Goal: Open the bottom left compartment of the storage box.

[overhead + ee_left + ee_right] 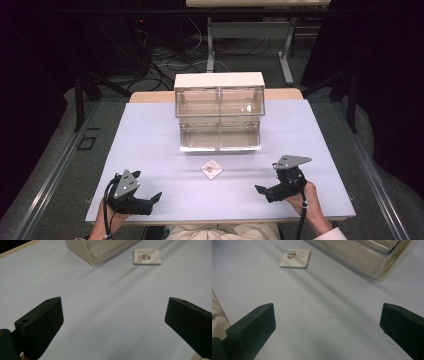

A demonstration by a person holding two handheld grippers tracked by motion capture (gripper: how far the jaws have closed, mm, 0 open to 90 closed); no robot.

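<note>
Hovering low over the near edge of the table [150,150], the left gripper [150,199] and the right gripper [263,190] both had their jaws spread wide with nothing between them, each angled inward toward the middle. Between them, a little farther out, lay the small square tile [212,169], white with a printed picture on top, flat on the pale cloth and well apart from either gripper. In the left gripper view the tile [147,256] sat far and to the right; in the right gripper view it [295,258] sat far and to the left. It looked thin, stiff and light, likely slick on its face, so a grip across two opposite edges seemed best, perhaps after tipping one side up. Beyond the tile stood the clear drawer box [219,111], just near it, not touching.
</note>
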